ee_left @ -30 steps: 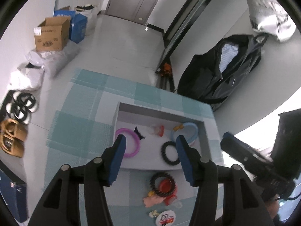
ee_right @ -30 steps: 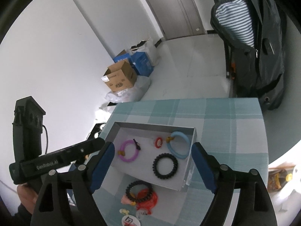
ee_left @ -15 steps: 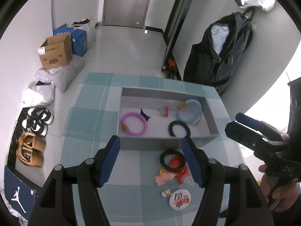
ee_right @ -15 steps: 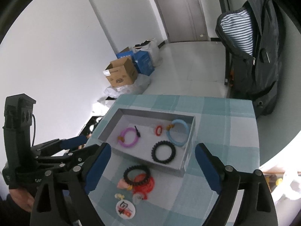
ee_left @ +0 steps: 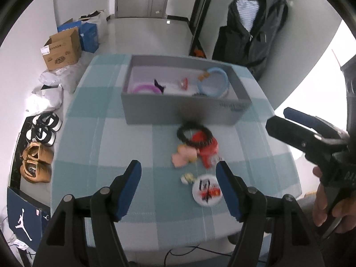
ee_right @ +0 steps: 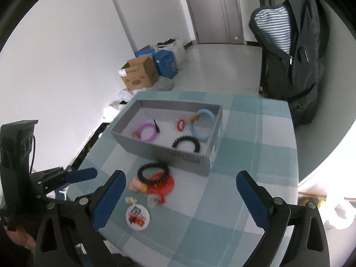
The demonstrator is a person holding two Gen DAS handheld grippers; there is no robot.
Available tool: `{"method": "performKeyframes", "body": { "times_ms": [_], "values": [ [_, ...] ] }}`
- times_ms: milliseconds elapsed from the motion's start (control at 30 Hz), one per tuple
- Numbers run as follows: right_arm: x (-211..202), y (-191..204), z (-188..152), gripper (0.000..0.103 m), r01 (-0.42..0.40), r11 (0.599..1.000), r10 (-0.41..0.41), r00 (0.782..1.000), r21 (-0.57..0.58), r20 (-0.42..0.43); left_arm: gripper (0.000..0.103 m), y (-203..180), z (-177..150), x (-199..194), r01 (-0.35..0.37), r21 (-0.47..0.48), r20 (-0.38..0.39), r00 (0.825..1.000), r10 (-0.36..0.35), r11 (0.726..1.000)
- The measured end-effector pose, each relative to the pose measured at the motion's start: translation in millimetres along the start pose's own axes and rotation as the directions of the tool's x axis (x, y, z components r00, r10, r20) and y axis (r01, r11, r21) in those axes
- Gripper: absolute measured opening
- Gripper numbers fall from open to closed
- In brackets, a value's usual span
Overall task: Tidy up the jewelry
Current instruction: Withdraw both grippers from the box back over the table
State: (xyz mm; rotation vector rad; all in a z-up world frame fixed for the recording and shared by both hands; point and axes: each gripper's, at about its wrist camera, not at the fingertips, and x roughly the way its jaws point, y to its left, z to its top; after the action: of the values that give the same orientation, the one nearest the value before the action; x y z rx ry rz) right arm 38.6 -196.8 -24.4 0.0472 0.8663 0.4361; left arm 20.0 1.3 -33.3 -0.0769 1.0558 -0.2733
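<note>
A grey box (ee_right: 164, 153) on the checked table holds a purple ring (ee_right: 146, 124), a light blue ring (ee_right: 213, 122), a small red ring (ee_right: 178, 124) and a black beaded bracelet (ee_right: 185, 139). In front of the box lie another black beaded bracelet (ee_left: 205, 131) on a red piece (ee_left: 208, 150), a pink piece (ee_left: 181, 156), a small yellow charm (ee_left: 187, 178) and a round white badge (ee_left: 207, 190). My left gripper (ee_left: 178, 166) hovers above these loose pieces, jaws opening and empty. My right gripper (ee_right: 181, 175) hovers over the same pieces, jaws opening wide and empty.
The teal checked tablecloth (ee_right: 255, 155) ends just below both grippers. A dark backpack (ee_right: 296, 66) stands behind the table's far right corner. On the floor to the left are a cardboard box (ee_right: 140, 75), bags and shoes (ee_left: 35, 160).
Both grippers have drawn back from over the box toward the near table edge. Both pairs of jaws stand wider. The loose pieces now lie ahead of the fingertips.
</note>
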Motion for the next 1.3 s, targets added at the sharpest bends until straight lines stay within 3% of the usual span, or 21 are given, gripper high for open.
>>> {"method": "performKeyframes", "body": {
  "times_ms": [100, 433, 733, 900, 1000, 1067, 1133, 1300],
  "values": [
    [-3, -1, -9, 0.103, 0.007, 1.0, -0.007, 1.0, -0.006, -0.015, 0.074, 3, -7, 4, -0.003, -0.028, -0.027, 1.0, 0.003, 1.0],
    [-17, -2, -26, 0.103, 0.036, 0.999, -0.036, 0.999, -0.009, -0.023, 0.074, -17, -22, 25, 0.002, 0.025, -0.118, 0.993, 0.001, 1.0],
    [-30, -15, -30, 0.103, 0.048, 0.998, -0.048, 0.999, 0.032, -0.016, 0.074, -47, -17, 44, -0.134, 0.109, -0.147, 0.978, 0.149, 0.985],
    [-36, -22, -33, 0.103, 0.053, 0.998, -0.053, 0.999, 0.041, -0.01, 0.073, -57, -16, 45, -0.127, 0.13, -0.14, 0.979, 0.145, 0.983],
    [-37, -25, -33, 0.103, 0.053, 0.997, -0.053, 0.999, 0.049, -0.01, 0.069, -57, -18, 43, -0.12, 0.129, -0.139, 0.981, 0.138, 0.984],
    [-39, -27, -32, 0.103, 0.051, 0.997, -0.05, 0.999, 0.055, -0.008, 0.058, -59, -19, 40, -0.111, 0.14, -0.135, 0.982, 0.13, 0.984],
    [-39, -28, -32, 0.103, 0.05, 0.997, -0.049, 0.999, 0.06, -0.007, 0.039, -61, -21, 38, -0.103, 0.149, -0.134, 0.983, 0.123, 0.984],
    [-37, -26, -32, 0.103, 0.045, 0.997, -0.044, 0.999, 0.059, -0.012, 0.037, -60, -20, 39, -0.091, 0.144, -0.137, 0.984, 0.11, 0.985]
  ]
}}
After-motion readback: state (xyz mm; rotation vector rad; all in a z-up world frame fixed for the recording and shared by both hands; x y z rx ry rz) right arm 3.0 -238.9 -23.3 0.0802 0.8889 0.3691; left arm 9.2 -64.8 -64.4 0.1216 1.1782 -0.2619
